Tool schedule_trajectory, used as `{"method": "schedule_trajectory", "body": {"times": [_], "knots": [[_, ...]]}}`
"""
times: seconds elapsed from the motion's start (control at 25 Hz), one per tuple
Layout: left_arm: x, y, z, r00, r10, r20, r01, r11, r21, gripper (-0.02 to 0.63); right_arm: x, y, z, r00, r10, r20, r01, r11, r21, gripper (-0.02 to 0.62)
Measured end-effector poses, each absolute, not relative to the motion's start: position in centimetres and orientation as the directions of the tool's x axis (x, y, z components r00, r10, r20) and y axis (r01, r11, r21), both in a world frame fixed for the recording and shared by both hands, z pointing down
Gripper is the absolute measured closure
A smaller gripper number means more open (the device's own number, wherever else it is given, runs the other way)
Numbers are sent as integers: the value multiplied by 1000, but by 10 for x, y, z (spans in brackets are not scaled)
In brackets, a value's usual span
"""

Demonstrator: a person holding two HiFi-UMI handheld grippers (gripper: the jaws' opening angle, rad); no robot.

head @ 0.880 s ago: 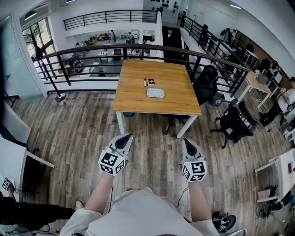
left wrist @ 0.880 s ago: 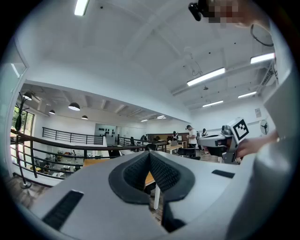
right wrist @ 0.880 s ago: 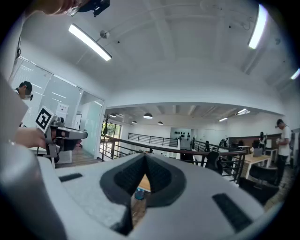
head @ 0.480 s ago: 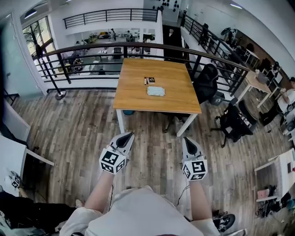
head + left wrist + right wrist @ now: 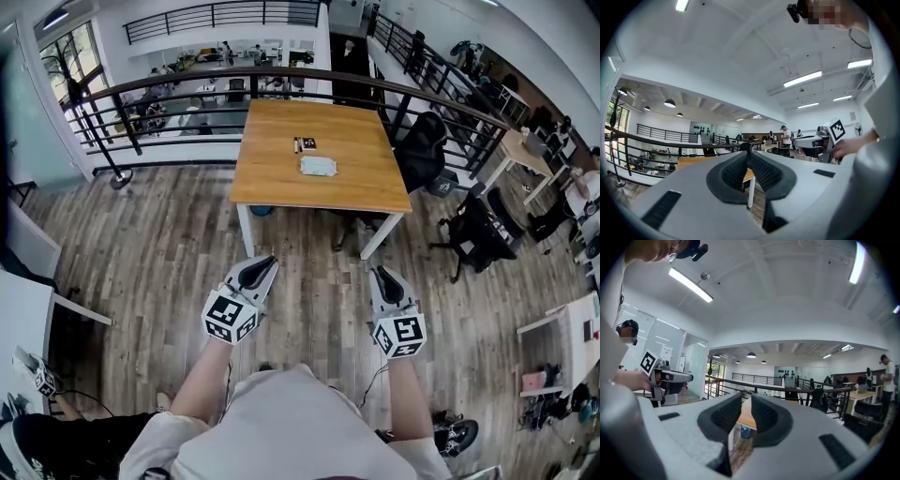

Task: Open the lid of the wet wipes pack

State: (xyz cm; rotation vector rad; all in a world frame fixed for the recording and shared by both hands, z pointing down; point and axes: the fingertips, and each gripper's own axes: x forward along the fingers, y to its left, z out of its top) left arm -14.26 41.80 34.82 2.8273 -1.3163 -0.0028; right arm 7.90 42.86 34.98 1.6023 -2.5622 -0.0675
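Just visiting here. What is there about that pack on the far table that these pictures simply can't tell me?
Wet wipes pack: too small in the head view to tell whether its lid is shut; neither gripper view shows it.
Small dark items beside it: too small in the head view to name.
Blue thing under the table: mostly hidden by the tabletop in the head view.

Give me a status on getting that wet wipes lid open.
Done: nothing yet. The wet wipes pack lies flat on the wooden table, untouched. In hand: nothing; the left claw is shut, the right claw slightly apart, both empty, over the floor short of the table. Left: approach, steady the pack, lift the lid.
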Motion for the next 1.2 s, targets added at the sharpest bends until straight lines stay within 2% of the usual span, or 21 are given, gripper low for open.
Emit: {"method": "schedule_trajectory", "body": {"times": [0.28, 1.2], "knots": [[-153, 421, 351, 665, -746, 21, -747, -665, 27, 572, 62, 434, 360, -433, -895, 112, -892, 443, 93, 483], [-205, 398, 387, 706, -706, 54, -708, -702, 74, 568, 9, 419, 389, -385, -908, 165, -912, 402, 82, 451]]}}
